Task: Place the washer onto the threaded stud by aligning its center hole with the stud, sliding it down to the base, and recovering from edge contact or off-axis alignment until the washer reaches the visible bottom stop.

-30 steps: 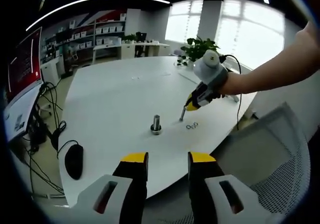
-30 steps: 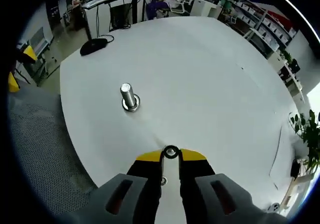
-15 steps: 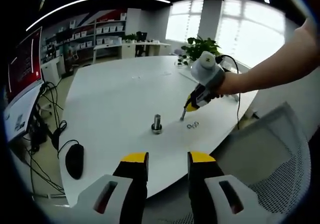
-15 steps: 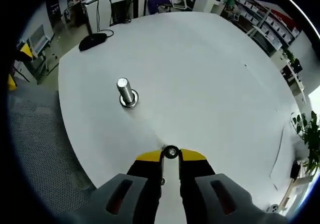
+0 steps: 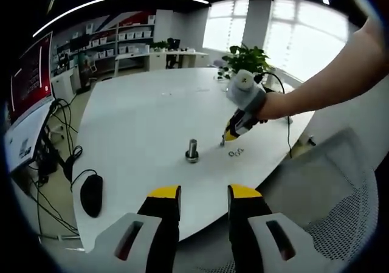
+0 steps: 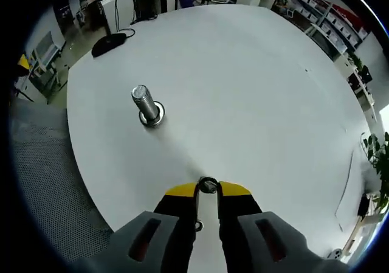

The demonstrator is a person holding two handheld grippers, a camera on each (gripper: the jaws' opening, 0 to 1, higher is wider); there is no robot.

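Washer (image 6: 208,186) sits clamped between the yellow jaw tips of the right gripper (image 6: 207,190) in the right gripper view, above the white table (image 6: 255,90). The stud (image 6: 146,105) stands upright on the table, well apart.

In the left gripper view, the left gripper (image 5: 203,193) is parted and empty. The right gripper (image 5: 223,141) hangs near the stud (image 5: 192,151), beside spare washers (image 5: 234,153).

White table (image 6: 255,78), silver stud (image 6: 146,104) and washer (image 6: 208,185), yellow-tipped grey fingers (image 6: 180,191), black mouse (image 5: 90,195).
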